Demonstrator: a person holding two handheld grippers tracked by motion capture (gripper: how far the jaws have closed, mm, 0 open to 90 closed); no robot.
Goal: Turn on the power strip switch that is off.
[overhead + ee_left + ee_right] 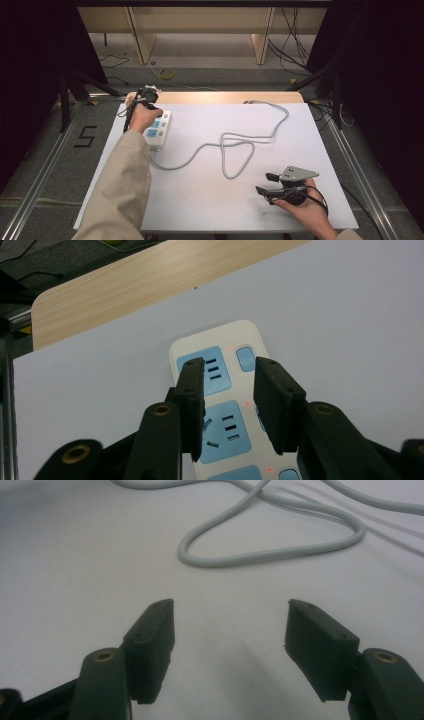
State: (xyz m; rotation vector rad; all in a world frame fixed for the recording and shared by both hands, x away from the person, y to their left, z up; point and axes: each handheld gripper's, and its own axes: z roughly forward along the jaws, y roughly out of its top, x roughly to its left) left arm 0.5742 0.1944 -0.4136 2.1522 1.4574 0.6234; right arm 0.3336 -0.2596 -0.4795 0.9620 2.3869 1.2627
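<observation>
A white power strip with blue sockets lies near the far left corner of the desk, its grey cord snaking off in loose loops across the middle. The left tool hangs right over the strip, jaws parted by about a socket's width and gripping nothing; in the left gripper view they frame the middle socket, with the small blue switch of the farthest socket just ahead of the right jaw.

My guess is that the strip is about to be gripped or a switch pressed. Either way, it would pay to come down squarely, keep both jaws level, and avoid nudging the light strip sideways.

The right tool rests low near the front right of the desk, jaws spread wide and empty, the nearest cord loop just ahead of it.
</observation>
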